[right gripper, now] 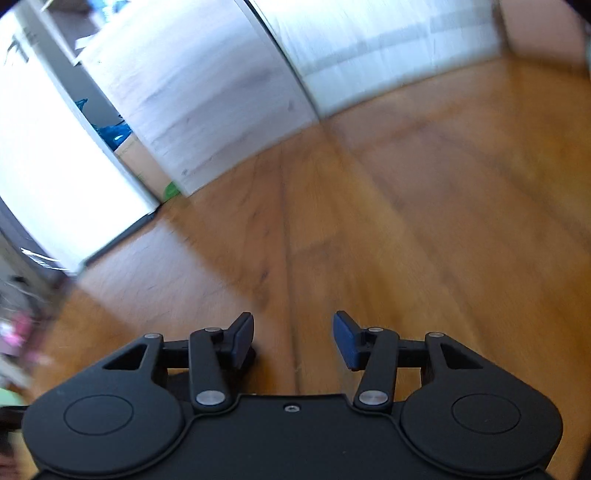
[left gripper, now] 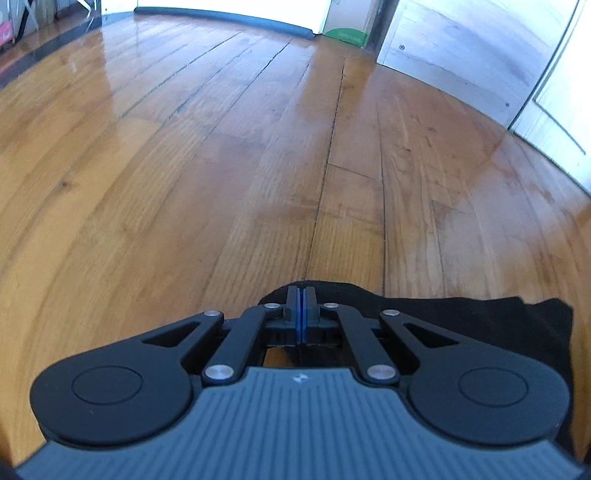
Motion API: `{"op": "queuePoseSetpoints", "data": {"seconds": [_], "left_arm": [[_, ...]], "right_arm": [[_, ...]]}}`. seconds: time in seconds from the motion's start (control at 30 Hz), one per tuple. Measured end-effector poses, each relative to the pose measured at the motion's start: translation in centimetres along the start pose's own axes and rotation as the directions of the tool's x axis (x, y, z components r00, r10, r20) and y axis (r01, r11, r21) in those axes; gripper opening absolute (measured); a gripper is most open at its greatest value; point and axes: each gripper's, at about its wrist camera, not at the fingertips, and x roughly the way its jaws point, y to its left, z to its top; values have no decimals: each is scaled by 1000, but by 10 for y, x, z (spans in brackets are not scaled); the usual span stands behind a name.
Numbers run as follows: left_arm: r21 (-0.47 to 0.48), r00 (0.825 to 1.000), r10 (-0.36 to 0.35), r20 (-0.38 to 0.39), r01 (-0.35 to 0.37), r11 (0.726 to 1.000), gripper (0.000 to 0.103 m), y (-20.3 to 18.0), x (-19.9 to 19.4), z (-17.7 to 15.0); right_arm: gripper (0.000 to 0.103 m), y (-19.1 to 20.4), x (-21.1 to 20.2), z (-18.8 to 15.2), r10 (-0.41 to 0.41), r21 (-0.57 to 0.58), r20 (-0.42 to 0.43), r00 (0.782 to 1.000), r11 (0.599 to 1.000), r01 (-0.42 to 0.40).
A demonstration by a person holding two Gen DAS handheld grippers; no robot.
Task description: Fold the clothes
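In the left wrist view my left gripper (left gripper: pixel 301 295) is shut, its blue pads pressed together on the edge of a black garment (left gripper: pixel 480 317). The cloth hangs below and to the right of the fingers, above the wooden floor (left gripper: pixel 221 166); most of it is hidden under the gripper body. In the right wrist view my right gripper (right gripper: pixel 293 339) is open and empty, its blue pads (right gripper: pixel 345 341) wide apart above the wooden floor (right gripper: pixel 406 221). No garment shows in the blurred right wrist view.
White cabinet panels (left gripper: pixel 461 48) stand at the far right of the floor, with a green-edged box (left gripper: pixel 347 35) beside them. A dark foam strip (left gripper: pixel 229 18) runs along a white panel at the far edge. White furniture (right gripper: pixel 207 92) and a bright panel (right gripper: pixel 55 177) border the floor in the right wrist view.
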Motion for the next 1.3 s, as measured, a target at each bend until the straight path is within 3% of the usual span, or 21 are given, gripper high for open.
{"op": "queuePoseSetpoints", "data": {"seconds": [0.07, 0.17, 0.3, 0.33, 0.47, 0.5, 0.53, 0.57, 0.6, 0.63, 0.7, 0.77, 0.87, 0.9, 0.93, 1.0, 1.07, 1.1, 1.13, 1.23, 1.3], "left_arm": [[-7, 1000, -27, -4, 26, 1000, 2, 3, 1, 0], [-33, 998, -60, -23, 59, 998, 6, 6, 2, -1], [-143, 993, -101, -62, 91, 985, 50, 21, 0, -12], [-162, 991, -117, -70, 105, 981, 53, 24, 0, -16], [-151, 987, -130, -95, 115, 982, 70, 24, 5, -30], [-143, 989, -136, -51, 128, 981, 76, 22, 3, -37], [-140, 990, -140, -29, 135, 981, 74, 18, 3, -40], [-135, 987, -156, -23, 152, 979, 69, 13, 4, -40], [-127, 985, -170, -18, 167, 978, 22, 7, 5, -40], [-76, 988, -156, -17, 154, 985, 4, -3, 4, -36], [77, 988, -115, 102, 107, 991, 4, -26, -14, -35], [181, 965, -134, 226, 94, 979, 4, -41, -34, -36], [174, 965, -79, 251, 35, 984, 10, -40, -31, -33], [153, 978, 3, 208, -36, 988, 21, -38, -19, -31], [136, 983, 86, 164, -109, 985, 23, -37, -7, -28], [132, 969, 219, 115, -233, 963, 24, -33, 7, -25], [95, 972, 199, 126, -211, 973, 27, -24, -3, -22], [53, 977, 167, 133, -175, 983, 37, -19, -13, -23], [11, 981, 135, 141, -138, 990, 48, -14, -24, -24], [-41, 992, 50, 112, -45, 998, 49, -8, -57, -31], [33, 996, 93, 13, -93, 995, 50, -18, -70, -41]], "right_arm": [[54, -10, 10, 1, 78, 69, -89, 993, 995, -72], [59, -7, 30, -7, 104, 79, -184, 977, 993, -91], [75, 9, 45, -18, 103, 17, -182, 978, 995, -102], [75, 15, 48, -19, 86, -13, -174, 981, 996, -90], [63, 43, 62, -27, 92, -282, -224, 970, 947, -155], [51, 50, 63, -31, 64, -345, -212, 975, 929, -136], [20, 56, 65, -34, 26, -385, -196, 980, 917, -102], [5, 61, 67, -38, -12, -423, -179, 984, 904, -66], [7, 67, 60, -40, 6, -452, -125, 992, 890, -63], [6, 73, 53, -42, 29, -481, -70, 997, 875, -59], [6, 84, 36, -43, 97, -521, 35, 995, 851, -64], [6, 89, 21, -36, 139, -511, 122, 983, 858, -58], [6, 80, 21, -28, 61, -458, 213, 975, 888, 44], [6, 73, 28, -26, 21, -428, 191, 981, 902, 64], [7, 66, 36, -23, -20, -397, 165, 986, 914, 85], [12, 59, 43, -21, -161, -359, 175, 971, 908, 215], [20, 60, 39, -16, -270, -341, 200, 942, 882, 325], [24, 60, 34, -11, -279, -330, 191, 941, 885, 329], [24, 60, 28, -5, -268, -318, 160, 950, 897, 306], [24, 63, 16, 6, -246, -254, 55, 968, 934, 252], [24, 70, 5, 5, -215, -204, 20, 976, 955, 214]]}}
